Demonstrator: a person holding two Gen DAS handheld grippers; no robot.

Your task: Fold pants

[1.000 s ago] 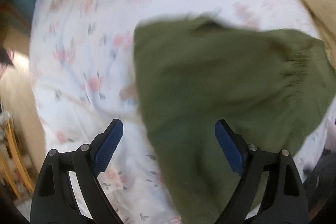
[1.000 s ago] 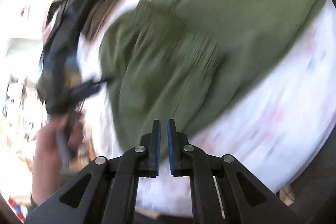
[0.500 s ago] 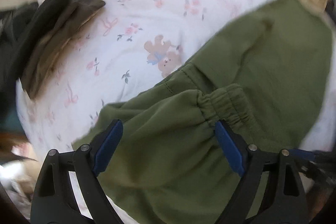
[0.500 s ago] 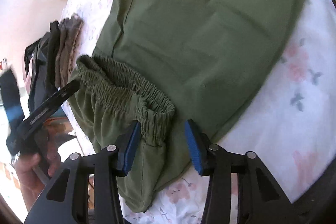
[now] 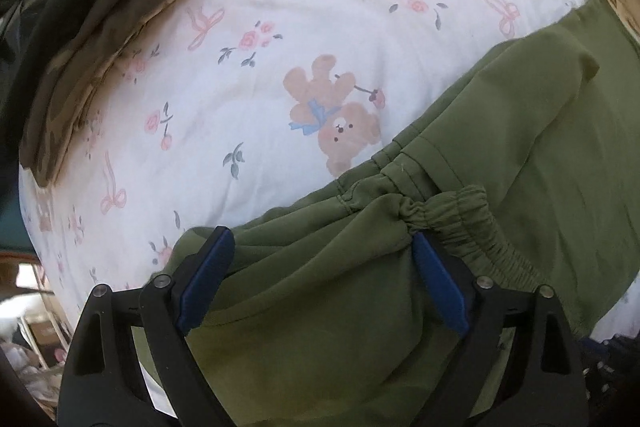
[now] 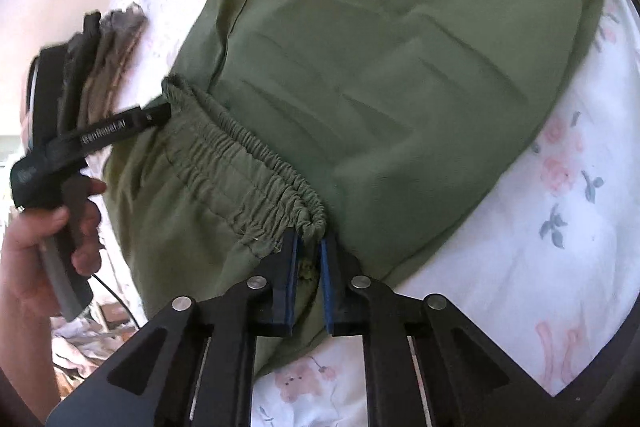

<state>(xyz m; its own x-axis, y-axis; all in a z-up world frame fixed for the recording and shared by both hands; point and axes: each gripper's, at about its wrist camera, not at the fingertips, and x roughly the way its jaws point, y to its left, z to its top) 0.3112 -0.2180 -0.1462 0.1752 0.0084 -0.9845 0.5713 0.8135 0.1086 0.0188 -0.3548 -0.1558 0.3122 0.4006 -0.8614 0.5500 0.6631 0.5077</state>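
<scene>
Right wrist view: our right claw (image 6: 308, 267) has just been closing and now pinches the near end of the elastic waistband (image 6: 240, 179) of the green pants (image 6: 400, 67), with a wad of green fabric between the blue pads.

Left wrist view: our left claw (image 5: 320, 287) is spread wide, pointing down over the pants (image 5: 520, 147) — fabric sits between the jaws but the pads don't press it, so nothing is gripped on that side. The right wrist view shows the same claw's tip at the far end of the waistband, with our hand (image 6: 44, 239) on the handle.

Pants lie on the bed, on the floral sheet (image 5: 320, 47), mostly flat with the waist end bunched up near us. Other folded dark clothes (image 5: 80, 47) are stacked at the sheet's edge, well apart from the pants.

Step, as we read it: securing both waistband corners before a fold. One corner is done, the other is pending.

Next move: the left claw needs to settle onto the far waistband corner and close on it. We want both layers of the band in the bite, not just the top ply. Then a lift and carry with both claws level — otherwise the fold edge skews. Risk: the thin fabric may slip out of the right pinch once tension comes on.
</scene>
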